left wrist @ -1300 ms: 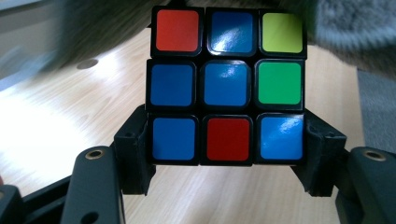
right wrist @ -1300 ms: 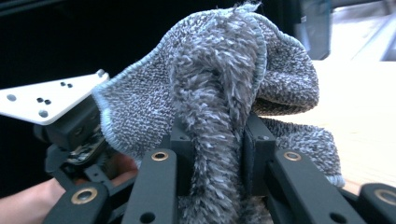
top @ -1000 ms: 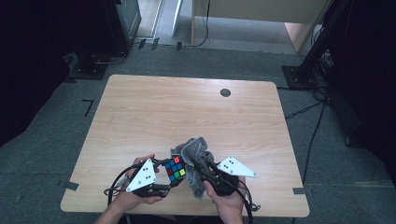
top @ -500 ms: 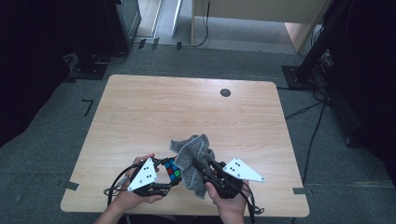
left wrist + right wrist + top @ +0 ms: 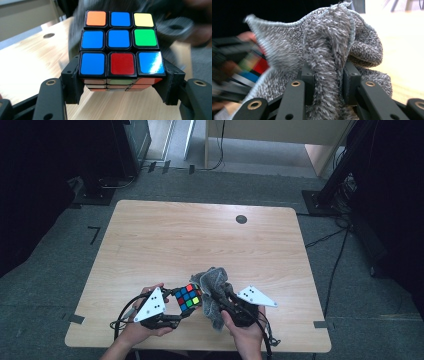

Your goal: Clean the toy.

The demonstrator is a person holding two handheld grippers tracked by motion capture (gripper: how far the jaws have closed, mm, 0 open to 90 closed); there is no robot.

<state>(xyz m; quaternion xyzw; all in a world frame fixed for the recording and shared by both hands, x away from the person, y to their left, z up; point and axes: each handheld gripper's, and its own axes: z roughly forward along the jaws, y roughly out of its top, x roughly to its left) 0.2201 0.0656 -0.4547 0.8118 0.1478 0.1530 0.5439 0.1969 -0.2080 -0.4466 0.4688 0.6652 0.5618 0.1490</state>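
Both claws crowd table's (image 5: 150,235) near edge; far half open.

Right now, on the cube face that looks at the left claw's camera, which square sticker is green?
On the multicoloured plastic puzzle cube, the green sticker is the middle-row right one, below yellow and above blue.

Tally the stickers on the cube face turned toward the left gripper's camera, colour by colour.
On the cube, clamped in the left gripper:
Blue: 5
Orange: 1
Yellow: 1
Green: 1
Red: 1
Total: 9
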